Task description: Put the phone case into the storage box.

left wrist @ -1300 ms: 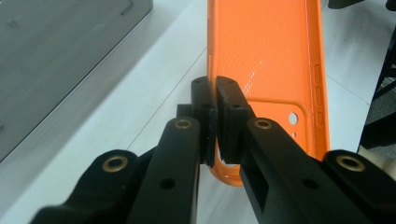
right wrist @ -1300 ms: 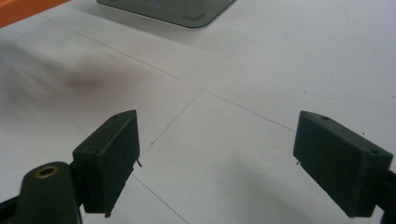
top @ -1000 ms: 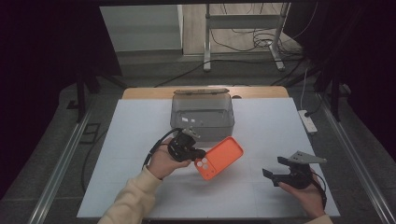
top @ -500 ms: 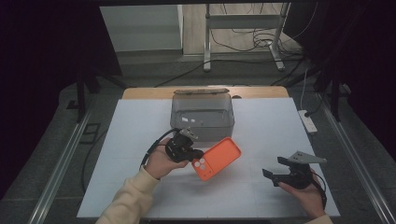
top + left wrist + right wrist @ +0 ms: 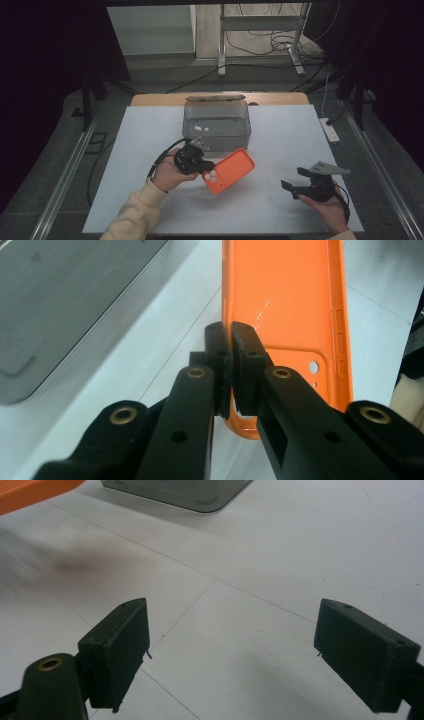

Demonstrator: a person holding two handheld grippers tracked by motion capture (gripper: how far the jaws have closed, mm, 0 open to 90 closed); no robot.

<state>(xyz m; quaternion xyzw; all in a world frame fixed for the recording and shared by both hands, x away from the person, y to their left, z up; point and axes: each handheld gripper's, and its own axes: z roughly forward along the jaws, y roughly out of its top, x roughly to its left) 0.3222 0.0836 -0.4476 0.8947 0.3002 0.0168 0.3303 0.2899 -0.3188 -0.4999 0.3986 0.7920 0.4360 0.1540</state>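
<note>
- My left claw (image 5: 230, 367) was clamped on the near edge of the orange phone case (image 5: 230, 171), jaws pinched tight on its rim beside the camera cutout.
- The case hung tilted above the white table (image 5: 140, 150), just in front of the grey box (image 5: 217, 125).
- I judged the step to be carrying the case toward the box; with so thin a bite on one rim, I wanted slow wrist motion and no twisting, or it could pivot and slip.
- My right claw (image 5: 299, 183) sat well apart to the right, jaws spread wide, holding nothing.
- The box stood with its lid up; I could see nothing inside it.
</note>
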